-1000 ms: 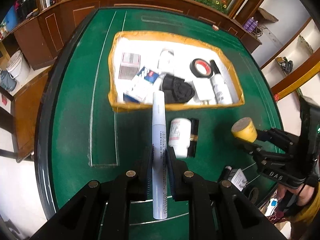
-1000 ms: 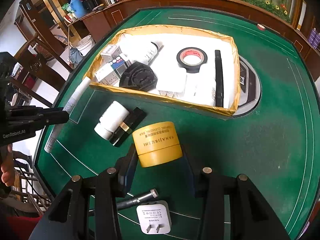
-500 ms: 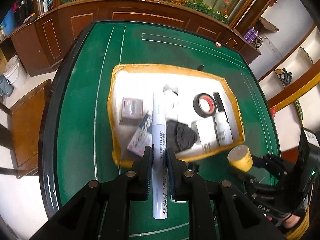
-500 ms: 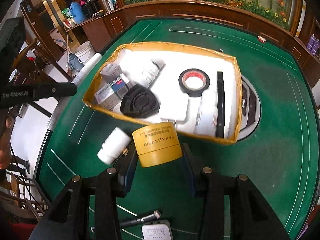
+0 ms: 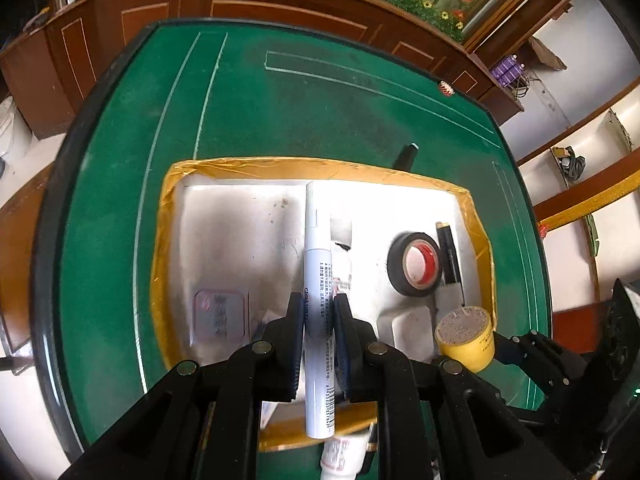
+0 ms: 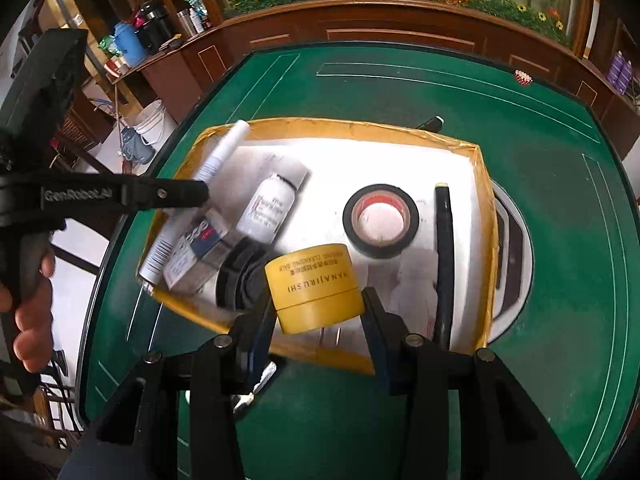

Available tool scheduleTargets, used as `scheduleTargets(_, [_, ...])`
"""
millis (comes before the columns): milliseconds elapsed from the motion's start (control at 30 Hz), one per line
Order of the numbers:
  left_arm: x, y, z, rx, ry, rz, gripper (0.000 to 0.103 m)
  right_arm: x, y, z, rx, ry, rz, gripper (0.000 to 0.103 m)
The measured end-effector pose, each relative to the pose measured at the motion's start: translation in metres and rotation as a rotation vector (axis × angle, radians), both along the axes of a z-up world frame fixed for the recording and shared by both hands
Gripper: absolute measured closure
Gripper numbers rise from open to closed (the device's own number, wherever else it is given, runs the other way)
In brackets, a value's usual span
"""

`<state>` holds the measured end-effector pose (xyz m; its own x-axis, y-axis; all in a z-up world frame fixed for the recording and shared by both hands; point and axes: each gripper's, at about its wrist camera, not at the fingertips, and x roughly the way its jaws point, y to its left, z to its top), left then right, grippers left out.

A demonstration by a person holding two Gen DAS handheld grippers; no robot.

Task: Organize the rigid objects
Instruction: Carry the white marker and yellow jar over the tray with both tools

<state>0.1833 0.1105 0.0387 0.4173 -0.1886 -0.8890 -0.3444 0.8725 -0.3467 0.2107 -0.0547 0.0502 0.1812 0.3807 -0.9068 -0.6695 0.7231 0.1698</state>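
My left gripper (image 5: 318, 316) is shut on a long white marker pen (image 5: 318, 264), held over the yellow-rimmed tray (image 5: 244, 166) with the pen's cap pointing at the tray's far wall. In the right wrist view the same pen (image 6: 208, 172) hangs above the tray's left side, gripped by the left gripper (image 6: 202, 196). My right gripper (image 6: 318, 300) is shut on a squat yellow jar (image 6: 312, 284), held above the tray's near rim (image 6: 320, 354). From the left wrist view the jar (image 5: 466, 334) shows at the tray's right near corner.
The tray holds a black tape roll (image 6: 380, 220), a black pen (image 6: 444, 256), a white bottle (image 6: 268, 210), a blue-and-white box (image 6: 196, 246) and a black round object (image 6: 240, 280). It sits on a green table (image 6: 400, 92). A person's hand (image 6: 32, 308) grips the left handle.
Both grippers moved forward from the near table to over the tray, carrying the pen and the yellow jar. The white bottle and black item on the felt have dropped out of sight below.
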Motion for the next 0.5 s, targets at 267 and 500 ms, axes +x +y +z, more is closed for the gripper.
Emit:
scheduleTargets(267, [0.010,0.016,-0.022,-0.013,0.034,0.027,0.089,0.022,0.023,-0.010,-0.003,0.009,-0.022,0.061])
scheduleTargets(500, [0.008,0.035,-0.021,0.000,0.033,0.040,0.089,0.033,0.035,-0.024,-0.011,0.032,-0.031,0.061])
